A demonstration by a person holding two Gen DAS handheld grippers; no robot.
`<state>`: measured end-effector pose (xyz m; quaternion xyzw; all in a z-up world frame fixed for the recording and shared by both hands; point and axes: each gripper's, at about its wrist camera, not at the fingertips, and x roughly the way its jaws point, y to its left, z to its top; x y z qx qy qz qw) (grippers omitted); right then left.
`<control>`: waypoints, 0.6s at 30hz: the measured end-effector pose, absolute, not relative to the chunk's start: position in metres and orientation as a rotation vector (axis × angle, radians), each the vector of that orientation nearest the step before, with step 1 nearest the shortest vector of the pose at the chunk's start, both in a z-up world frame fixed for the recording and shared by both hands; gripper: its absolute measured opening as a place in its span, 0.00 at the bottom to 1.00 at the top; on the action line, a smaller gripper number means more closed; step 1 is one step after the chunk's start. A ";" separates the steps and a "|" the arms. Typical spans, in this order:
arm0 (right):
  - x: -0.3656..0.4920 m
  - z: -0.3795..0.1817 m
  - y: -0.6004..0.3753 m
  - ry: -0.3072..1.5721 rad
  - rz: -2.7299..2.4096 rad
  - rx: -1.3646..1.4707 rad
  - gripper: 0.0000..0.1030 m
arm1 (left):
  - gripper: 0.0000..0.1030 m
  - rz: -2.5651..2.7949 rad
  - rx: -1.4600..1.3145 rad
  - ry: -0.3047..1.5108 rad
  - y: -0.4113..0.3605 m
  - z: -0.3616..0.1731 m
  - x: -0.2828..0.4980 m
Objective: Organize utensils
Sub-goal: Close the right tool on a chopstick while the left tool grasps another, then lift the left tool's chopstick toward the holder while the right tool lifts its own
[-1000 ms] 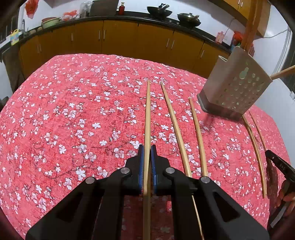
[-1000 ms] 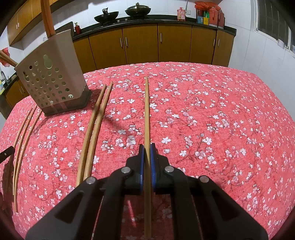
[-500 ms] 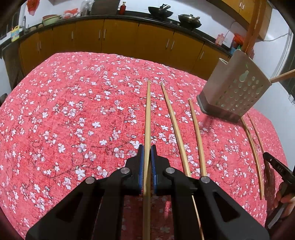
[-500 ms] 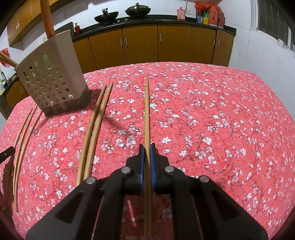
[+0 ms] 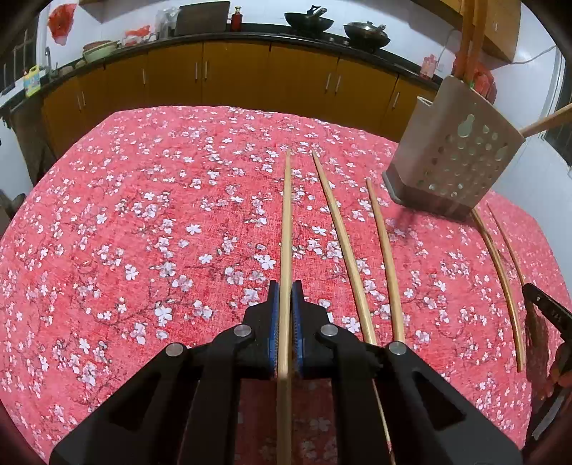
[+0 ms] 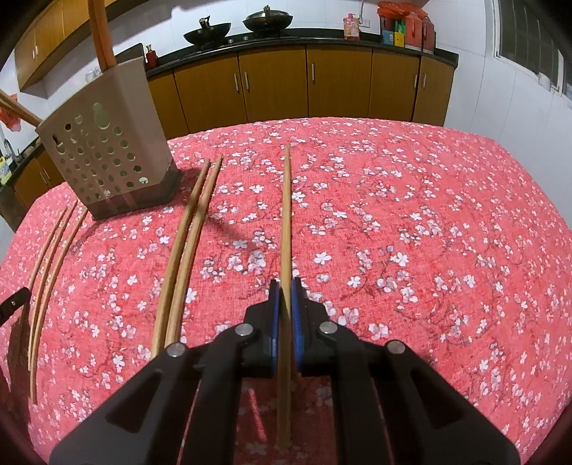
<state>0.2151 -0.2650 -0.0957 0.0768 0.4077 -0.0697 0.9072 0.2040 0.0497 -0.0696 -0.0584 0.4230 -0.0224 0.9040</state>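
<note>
1. Red floral tablecloth [image 5: 143,232] covers the table; the perforated utensil holder [image 5: 454,161] stands on it and already has sticks inside, so it is probably the drop target.
2. Loose chopsticks [image 6: 186,246] lie flat on both sides of the holder, near its base, not yet sorted.
3. Left gripper [image 5: 285,304] is clamped narrow on one chopstick [image 5: 286,221], tip pointing forward beside the holder.
4. Right gripper [image 6: 285,304] is likewise clamped on its own chopstick [image 6: 286,214]. Likely a pair staged for insertion.

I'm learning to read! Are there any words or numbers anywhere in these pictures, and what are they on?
No text can be read.
Yellow bottle on the black kitchen counter: label too blurred.
Pink bottle on the counter: print too small.
Red packages beside it: markings unreadable.
Beige perforated utensil holder: holes only, no words.
</note>
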 end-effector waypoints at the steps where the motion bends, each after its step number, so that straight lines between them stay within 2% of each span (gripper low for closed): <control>1: 0.213 -0.095 -0.267 0.842 -0.142 0.158 0.07 | 0.08 -0.045 -0.116 0.875 0.049 -0.069 0.204; 18: 0.175 -0.014 -0.280 0.618 -0.143 0.188 0.07 | 0.07 -0.094 -0.127 0.678 0.047 0.009 0.188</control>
